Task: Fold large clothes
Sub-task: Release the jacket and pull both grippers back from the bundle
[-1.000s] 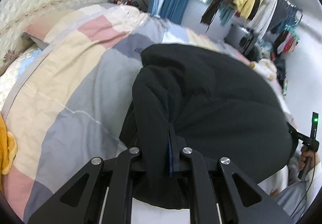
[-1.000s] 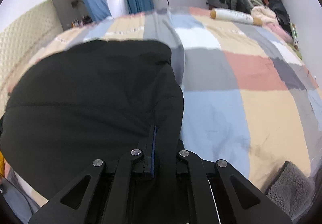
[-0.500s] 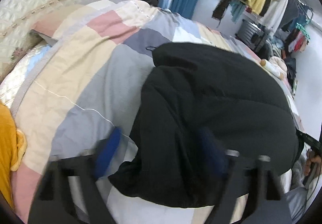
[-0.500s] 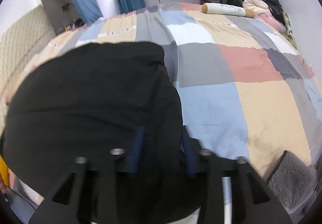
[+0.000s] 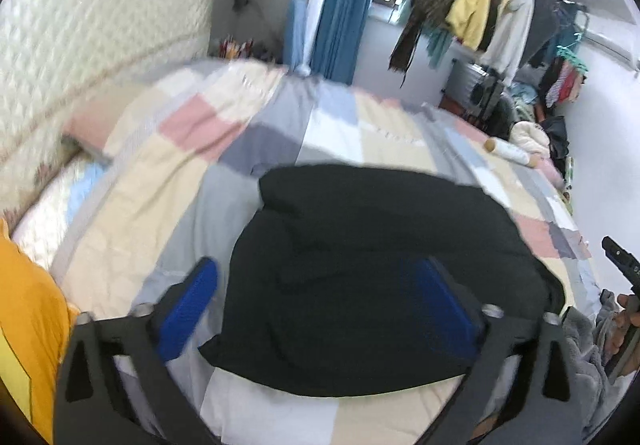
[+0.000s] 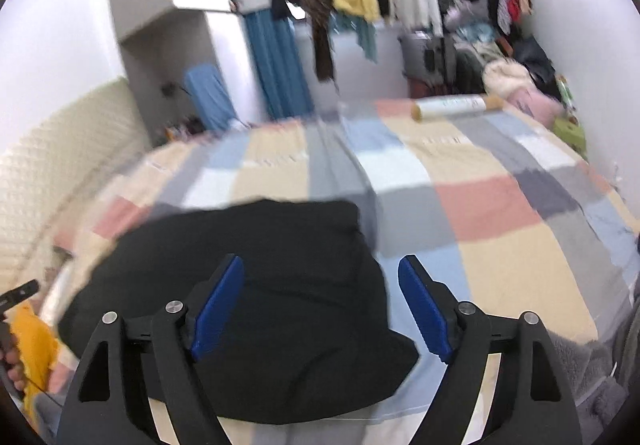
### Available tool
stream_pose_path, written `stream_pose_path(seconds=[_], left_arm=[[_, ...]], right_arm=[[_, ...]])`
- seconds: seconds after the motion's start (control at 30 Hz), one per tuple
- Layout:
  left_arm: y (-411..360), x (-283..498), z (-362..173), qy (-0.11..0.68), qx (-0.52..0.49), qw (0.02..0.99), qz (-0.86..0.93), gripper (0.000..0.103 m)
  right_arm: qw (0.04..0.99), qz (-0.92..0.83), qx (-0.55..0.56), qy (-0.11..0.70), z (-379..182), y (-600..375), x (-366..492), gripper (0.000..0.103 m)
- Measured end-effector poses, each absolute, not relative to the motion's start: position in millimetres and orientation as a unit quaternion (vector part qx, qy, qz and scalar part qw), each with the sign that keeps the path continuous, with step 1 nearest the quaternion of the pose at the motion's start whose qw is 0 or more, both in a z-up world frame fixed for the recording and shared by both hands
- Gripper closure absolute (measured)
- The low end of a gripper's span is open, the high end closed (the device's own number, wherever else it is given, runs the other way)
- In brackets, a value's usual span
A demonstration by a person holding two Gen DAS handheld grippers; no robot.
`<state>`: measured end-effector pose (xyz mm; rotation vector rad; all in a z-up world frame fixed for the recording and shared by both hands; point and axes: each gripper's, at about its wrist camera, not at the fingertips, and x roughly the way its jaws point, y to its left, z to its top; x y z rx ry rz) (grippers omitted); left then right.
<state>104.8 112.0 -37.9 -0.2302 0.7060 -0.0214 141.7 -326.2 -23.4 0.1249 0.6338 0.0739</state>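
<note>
black garment (image 5: pixel 384 269) lies folded on the bed (image 5: pixel 160 213); both hand-held grippers, left (image 5: pixel 320 309) and right (image 6: pixel 320 305), spread wide, empty

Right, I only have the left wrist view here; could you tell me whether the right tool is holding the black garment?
Observer: No. The right tool is open, its blue pads wide apart with nothing between them.
Operator: Thank you. Where does it sit relative to the garment?
Observer: Over the near right corner of the black garment. One pad is above the cloth and the other above the quilt, where that corner lies on a light blue patch.
</note>
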Motion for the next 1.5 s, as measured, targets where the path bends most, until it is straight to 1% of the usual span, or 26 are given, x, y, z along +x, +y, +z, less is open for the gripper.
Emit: stream_pose_path(seconds=[0.2, 0.3, 0.33, 0.4, 0.47, 0.6, 0.8, 0.93, 1.13, 1.27, 1.5], left_arm=[[83.5, 83.1, 10.6, 0.308, -0.088, 0.947, -0.025, 0.000], [69.9, 68.2, 34.2, 0.288, -0.082, 0.954, -0.036, 0.000], [66.4, 63.1, 40.3, 0.280, -0.079, 0.956, -0.037, 0.000], [57.3, 50.5, 53.8, 0.263, -0.071, 0.961, -0.039, 0.000], [47.9, 37.9, 65.8, 0.248, -0.066, 0.966, -0.044, 0.000], [33.5, 15.9, 79.2, 0.225, -0.058, 0.971, -0.049, 0.000], [22.3, -14.9, 77.4, 0.208, -0.042, 0.976, -0.040, 0.000], [18.7, -28.6, 71.1, 0.211, -0.046, 0.976, -0.034, 0.000], [19.3, -46.4, 55.3, 0.218, -0.051, 0.974, -0.025, 0.000], [19.4, -47.5, 42.7, 0.231, -0.055, 0.971, -0.023, 0.000], [13.7, -43.5, 16.2, 0.264, -0.057, 0.963, -0.015, 0.000]], right_arm=[[0.966, 0.058, 0.041, 0.250, 34.8, -301.5, 107.8, 0.021], [0.973, 0.069, 0.039, 0.217, 57.3, -293.5, 88.2, 0.012], [0.975, 0.073, 0.038, 0.208, 63.1, -290.8, 82.4, 0.009], [0.977, 0.081, 0.038, 0.195, 71.2, -286.2, 71.6, 0.008], [0.979, 0.085, 0.042, 0.180, 77.1, -283.1, 60.6, 0.001], [0.980, 0.101, 0.055, 0.161, 82.2, -279.9, 36.3, 0.000], [0.981, 0.117, 0.045, 0.148, 81.1, -265.3, 6.2, 0.000], [0.980, 0.127, 0.041, 0.148, 73.9, -254.0, -8.7, 0.000], [0.974, 0.140, 0.034, 0.174, 49.8, -240.3, -21.6, 0.000], [0.972, 0.139, 0.034, 0.185, 37.1, -238.1, -28.2, 0.000], [0.964, 0.129, 0.039, 0.227, 5.6, -237.9, -25.8, 0.000]])
